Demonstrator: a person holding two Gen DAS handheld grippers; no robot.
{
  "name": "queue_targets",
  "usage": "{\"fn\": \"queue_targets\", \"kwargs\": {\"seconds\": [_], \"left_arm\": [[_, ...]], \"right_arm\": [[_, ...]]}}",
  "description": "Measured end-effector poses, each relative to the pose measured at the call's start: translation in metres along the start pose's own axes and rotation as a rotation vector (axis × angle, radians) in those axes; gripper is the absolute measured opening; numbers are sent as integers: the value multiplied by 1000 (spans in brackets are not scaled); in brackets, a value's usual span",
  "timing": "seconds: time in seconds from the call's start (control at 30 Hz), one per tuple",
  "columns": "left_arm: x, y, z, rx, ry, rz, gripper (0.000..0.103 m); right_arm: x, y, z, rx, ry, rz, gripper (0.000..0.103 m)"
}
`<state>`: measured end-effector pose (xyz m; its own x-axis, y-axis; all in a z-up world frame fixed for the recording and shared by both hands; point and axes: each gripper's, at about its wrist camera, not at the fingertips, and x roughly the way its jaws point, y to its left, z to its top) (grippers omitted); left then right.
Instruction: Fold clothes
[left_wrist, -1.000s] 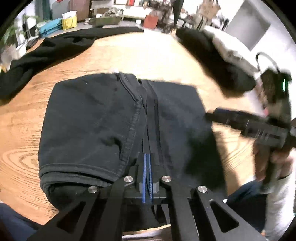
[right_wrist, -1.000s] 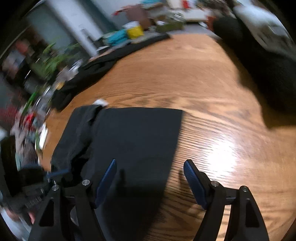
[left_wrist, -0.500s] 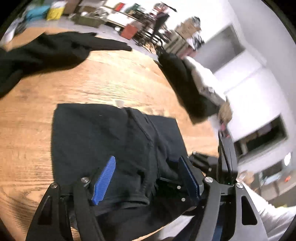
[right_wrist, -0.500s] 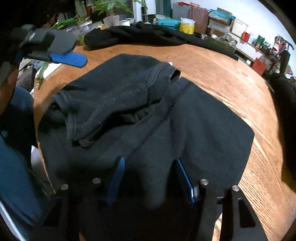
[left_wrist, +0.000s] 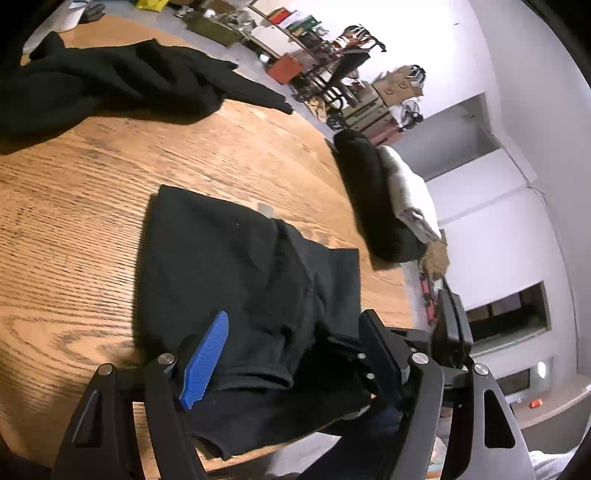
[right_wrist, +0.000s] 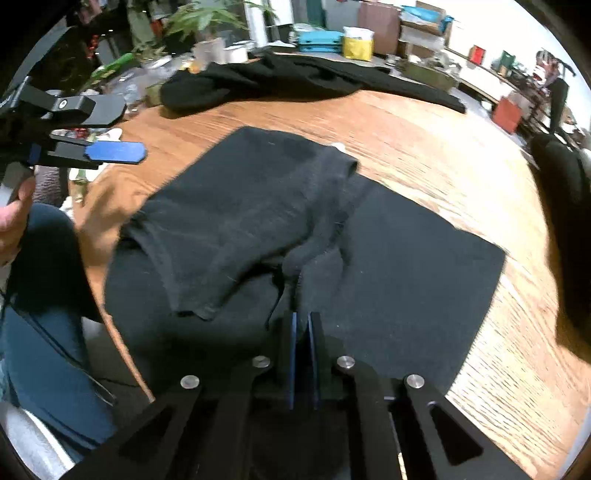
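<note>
A black garment (left_wrist: 229, 266) lies folded on the round wooden table (left_wrist: 74, 221), with a sleeve folded in over its body (right_wrist: 236, 221). My right gripper (right_wrist: 301, 321) is at the garment's near edge. Its jaws are closing and the blue pads pinch a ridge of black cloth between them. My left gripper (left_wrist: 293, 321) hovers open over the near edge of the garment, nothing pressed between its pads. In the right wrist view the left gripper (right_wrist: 122, 129) hangs open at the far left, beside the table's edge, held by a hand (right_wrist: 11, 221).
More black clothes (right_wrist: 277, 81) sprawl along the table's far side. A dark and grey pile (left_wrist: 369, 199) sits at the right rim. Potted plants and clutter (right_wrist: 192, 33) stand beyond the left edge. A leg in blue jeans (right_wrist: 44, 295) is close to the near edge.
The left gripper let go of the garment, opened and swung away to the side. The right gripper came in over the near edge and closed on a pinch of cloth.
</note>
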<state>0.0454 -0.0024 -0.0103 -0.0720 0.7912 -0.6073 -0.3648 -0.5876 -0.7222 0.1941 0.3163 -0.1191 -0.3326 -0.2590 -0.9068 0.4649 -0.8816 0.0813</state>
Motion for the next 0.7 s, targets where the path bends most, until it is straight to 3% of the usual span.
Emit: {"fn": "queue_targets", "kwargs": {"seconds": [0.03, 0.07, 0.1, 0.13, 0.2, 0.37, 0.5, 0.57, 0.7], "left_arm": [[-1, -1, -1, 4, 2, -8, 74], [-1, -2, -3, 9, 3, -13, 74], [-2, -3, -4, 13, 3, -16, 74], [-3, -4, -5, 17, 3, -17, 74], [-3, -4, -7, 15, 1, -10, 74], [-3, 1, -8, -8, -3, 11, 75], [-1, 1, -9, -11, -2, 27, 75], [2, 2, -9, -11, 4, 34, 75], [10, -1, -10, -1, 22, 47, 75]], "right_arm": [[2, 0, 0, 7, -3, 29, 9], [5, -1, 0, 19, 3, 54, 24], [12, -2, -1, 42, 36, 64, 46], [18, -3, -2, 60, 64, 68, 48], [21, -2, -4, 68, 86, 34, 46], [-15, 11, -6, 21, 17, -14, 48], [-24, -4, -17, 108, 32, -179, 48], [-24, -15, -30, 174, 61, -186, 42], [-11, -6, -43, 157, 82, -201, 33]]}}
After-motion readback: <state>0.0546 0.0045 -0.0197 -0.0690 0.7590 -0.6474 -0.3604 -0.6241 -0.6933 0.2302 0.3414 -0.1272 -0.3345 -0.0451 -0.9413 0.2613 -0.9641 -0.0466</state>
